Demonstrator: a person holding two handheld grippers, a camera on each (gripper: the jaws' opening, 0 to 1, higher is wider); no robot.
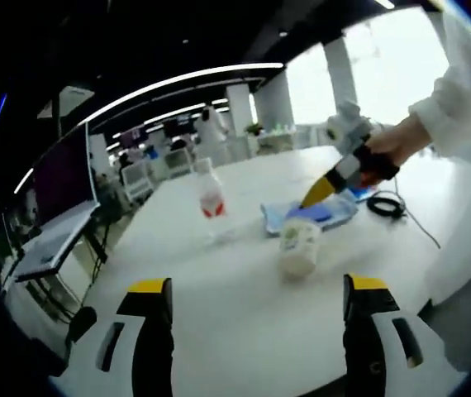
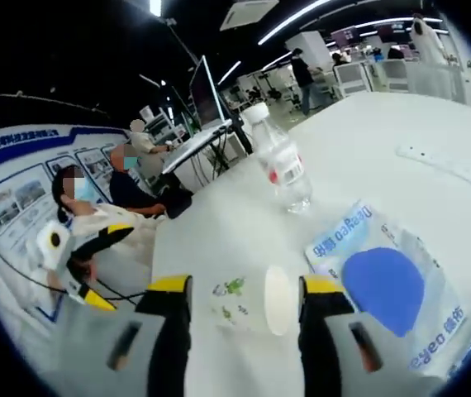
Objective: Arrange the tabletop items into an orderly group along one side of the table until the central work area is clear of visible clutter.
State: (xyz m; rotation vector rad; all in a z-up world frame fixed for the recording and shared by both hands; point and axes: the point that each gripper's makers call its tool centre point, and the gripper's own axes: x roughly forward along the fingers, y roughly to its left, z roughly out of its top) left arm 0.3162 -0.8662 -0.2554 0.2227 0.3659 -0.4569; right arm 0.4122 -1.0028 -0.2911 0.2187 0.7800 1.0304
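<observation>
Both views are bright at the middle and fall off to dark toward the edges. In the left gripper view, daylight from the windows [image 1: 384, 58] is blown out to plain white, and long ceiling light strips [image 1: 186, 81] bend into arcs with the fisheye curve. The white table [image 1: 244, 289] reflects the light evenly, with only faint, soft shadows under the things on it. In the right gripper view the ceiling lamp [image 2: 154, 7] glares, straight lines bow near the rim, and the close foreground is soft and smeared.
</observation>
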